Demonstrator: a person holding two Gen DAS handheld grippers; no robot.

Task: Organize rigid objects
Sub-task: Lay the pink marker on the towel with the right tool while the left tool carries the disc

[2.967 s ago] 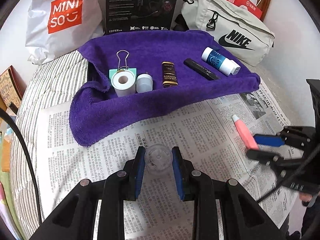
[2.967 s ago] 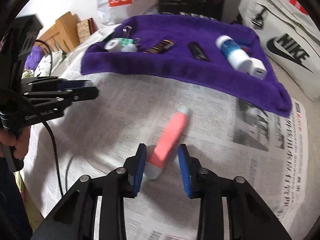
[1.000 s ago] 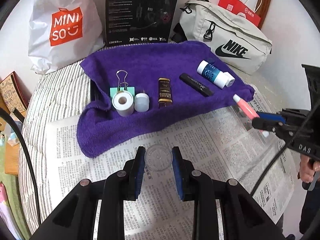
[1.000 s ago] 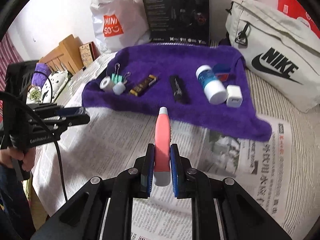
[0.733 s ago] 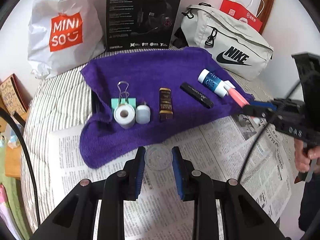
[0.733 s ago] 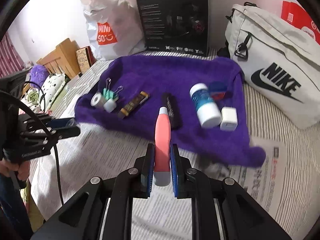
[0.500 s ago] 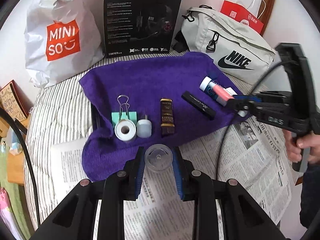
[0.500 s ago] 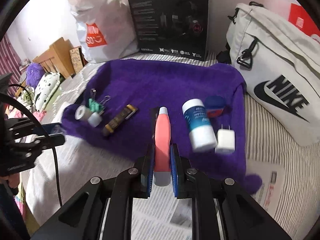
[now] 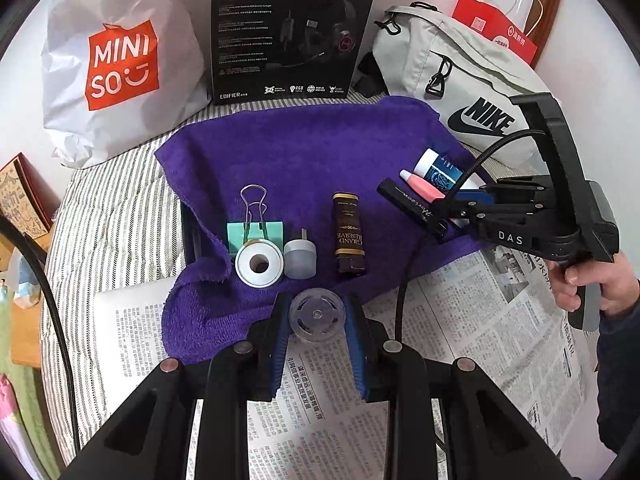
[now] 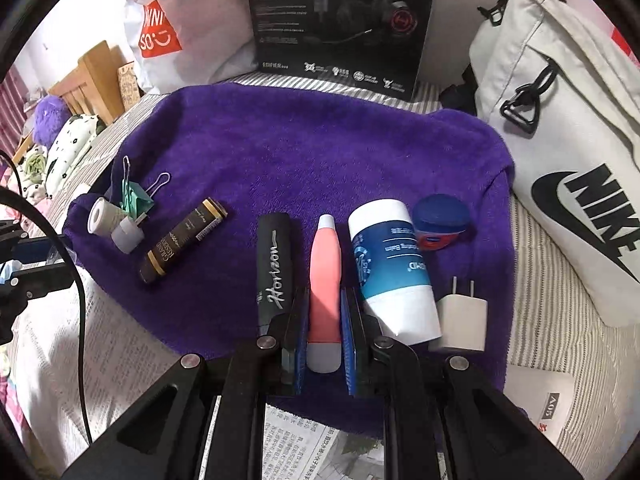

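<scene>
Carried from the newspaper (image 9: 460, 320), the pink tube (image 10: 325, 280) sits clamped in the right gripper (image 10: 325, 344) between black Horizon case (image 10: 274, 264) and blue-white bottle (image 10: 390, 272); lower straight, then release. Left gripper (image 9: 317, 336) holds a clear lid (image 9: 317, 314)

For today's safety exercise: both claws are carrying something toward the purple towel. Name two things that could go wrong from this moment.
1. The pink tube in the right claw sits in a tight slot between the black Horizon stick and the blue-and-white bottle; opening may nudge either.
2. The clear round cap in the left claw is round and could roll off the towel's rumpled edge.
</scene>
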